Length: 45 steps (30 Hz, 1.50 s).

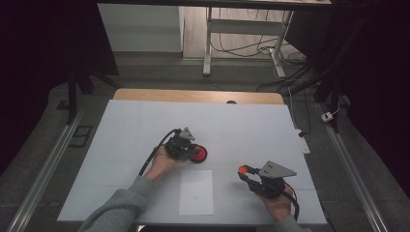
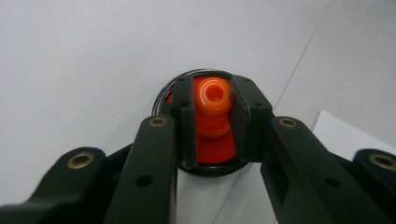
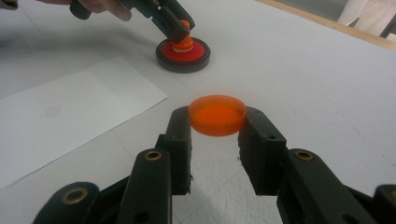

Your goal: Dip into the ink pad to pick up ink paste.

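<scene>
The high view looks forward and down from above the person's near side, taking in the whole white table [image 1: 145, 125] and the floor beyond. The left gripper view sits close behind its own jaws, aimed steeply down at the orange knob [image 2: 212, 100] on the round base [image 2: 208, 169]. The right gripper view looks low and nearly level across the table, past the orange cap [image 3: 217, 115]. It shares with the high view the paper sheet [image 3: 70, 112], the base and the left gripper [image 3: 180, 29].

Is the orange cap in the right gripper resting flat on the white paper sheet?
No, the orange cap sits clamped between the right gripper jaws, beside the paper sheet.
</scene>
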Each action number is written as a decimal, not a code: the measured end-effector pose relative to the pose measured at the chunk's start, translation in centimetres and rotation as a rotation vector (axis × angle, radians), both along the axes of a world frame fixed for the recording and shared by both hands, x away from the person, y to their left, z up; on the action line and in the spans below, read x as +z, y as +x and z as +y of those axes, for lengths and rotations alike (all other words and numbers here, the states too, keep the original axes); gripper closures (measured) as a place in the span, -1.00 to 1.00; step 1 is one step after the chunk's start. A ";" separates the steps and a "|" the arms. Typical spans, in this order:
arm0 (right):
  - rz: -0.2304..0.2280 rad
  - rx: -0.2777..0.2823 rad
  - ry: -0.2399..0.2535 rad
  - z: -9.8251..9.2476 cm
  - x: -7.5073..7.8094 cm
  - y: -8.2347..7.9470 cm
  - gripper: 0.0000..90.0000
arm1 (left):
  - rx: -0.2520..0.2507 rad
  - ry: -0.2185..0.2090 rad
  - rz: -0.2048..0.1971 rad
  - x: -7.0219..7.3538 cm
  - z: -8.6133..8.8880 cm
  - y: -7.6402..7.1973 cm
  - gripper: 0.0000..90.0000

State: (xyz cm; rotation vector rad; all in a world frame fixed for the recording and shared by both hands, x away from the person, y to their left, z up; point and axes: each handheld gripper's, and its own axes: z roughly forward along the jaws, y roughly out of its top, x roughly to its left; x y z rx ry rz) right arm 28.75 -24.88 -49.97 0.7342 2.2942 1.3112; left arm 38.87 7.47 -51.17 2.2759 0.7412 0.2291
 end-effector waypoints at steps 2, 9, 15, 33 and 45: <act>0.000 0.000 0.000 0.0 0.0 0.0 0.43 | -0.002 0.013 -0.006 0.1 -0.1 0.0 0.62; 0.002 -0.002 -0.012 0.1 0.0 0.0 0.43 | -0.004 0.022 -0.001 0.2 -0.3 0.0 0.62; 0.004 -0.002 -0.011 0.1 0.0 0.0 0.43 | -0.002 0.019 -0.013 0.0 -0.2 -0.1 0.62; 0.000 0.001 0.000 0.0 0.0 0.0 0.43 | -0.010 -0.019 -0.028 -0.1 0.0 -0.1 0.62; -0.002 0.003 0.000 0.0 0.1 0.0 0.43 | -0.002 -0.083 -0.033 1.1 0.8 -0.2 0.62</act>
